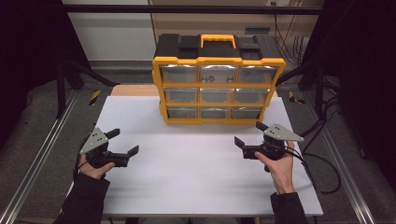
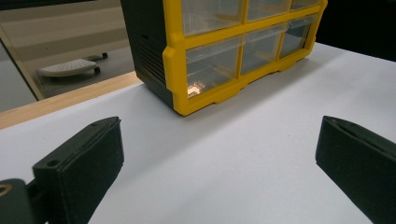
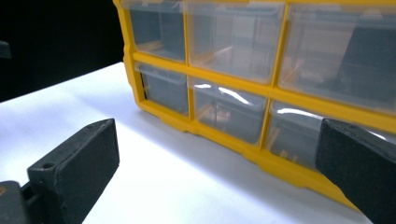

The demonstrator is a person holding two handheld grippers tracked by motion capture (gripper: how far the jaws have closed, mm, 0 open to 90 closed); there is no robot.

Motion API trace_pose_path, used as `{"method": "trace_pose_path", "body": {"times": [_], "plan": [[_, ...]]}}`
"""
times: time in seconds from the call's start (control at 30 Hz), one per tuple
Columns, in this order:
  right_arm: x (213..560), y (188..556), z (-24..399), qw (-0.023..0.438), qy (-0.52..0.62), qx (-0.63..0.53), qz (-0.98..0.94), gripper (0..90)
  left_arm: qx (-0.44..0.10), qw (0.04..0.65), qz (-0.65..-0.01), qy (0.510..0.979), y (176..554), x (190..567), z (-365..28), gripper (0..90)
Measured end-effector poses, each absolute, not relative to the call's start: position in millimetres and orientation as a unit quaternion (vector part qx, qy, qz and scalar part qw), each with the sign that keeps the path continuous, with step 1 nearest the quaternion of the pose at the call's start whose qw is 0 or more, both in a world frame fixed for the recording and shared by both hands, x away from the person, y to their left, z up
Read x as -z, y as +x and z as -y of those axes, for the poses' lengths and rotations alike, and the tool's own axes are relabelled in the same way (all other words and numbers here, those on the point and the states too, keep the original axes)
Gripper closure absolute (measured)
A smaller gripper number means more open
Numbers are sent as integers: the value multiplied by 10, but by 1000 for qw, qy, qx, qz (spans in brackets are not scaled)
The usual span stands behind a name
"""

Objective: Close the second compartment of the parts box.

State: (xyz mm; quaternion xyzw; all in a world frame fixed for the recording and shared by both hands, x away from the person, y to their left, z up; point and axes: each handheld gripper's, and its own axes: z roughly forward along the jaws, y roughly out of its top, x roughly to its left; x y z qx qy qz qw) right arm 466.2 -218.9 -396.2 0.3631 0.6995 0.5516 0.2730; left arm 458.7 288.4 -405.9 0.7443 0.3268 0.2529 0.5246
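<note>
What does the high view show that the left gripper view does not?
High view alone: the organizer's yellow handle and black top, all nine drawers, both hands, the right tool open over the table.

Left gripper view alone: the organizer's ribbed black side, a wheeled base on the floor, something small glinting in the nearest bottom drawer.

Both: the yellow organizer, the white table, the open left tool.

A yellow-framed drawer cabinet with clear drawers spans the upper right of the frame, standing on the white table. The hand-held gripper shows wide-apart black jaws at the lower corners, nothing between them.
</note>
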Motion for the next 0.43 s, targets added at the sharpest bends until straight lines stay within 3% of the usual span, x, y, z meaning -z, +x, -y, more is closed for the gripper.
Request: {"method": "trace_pose_path", "body": {"times": [0.43], "plan": [[4072,4497,2341,275,366,-555,-694,8,-253,524,-327,745,4576,4071,-2875,2]]}}
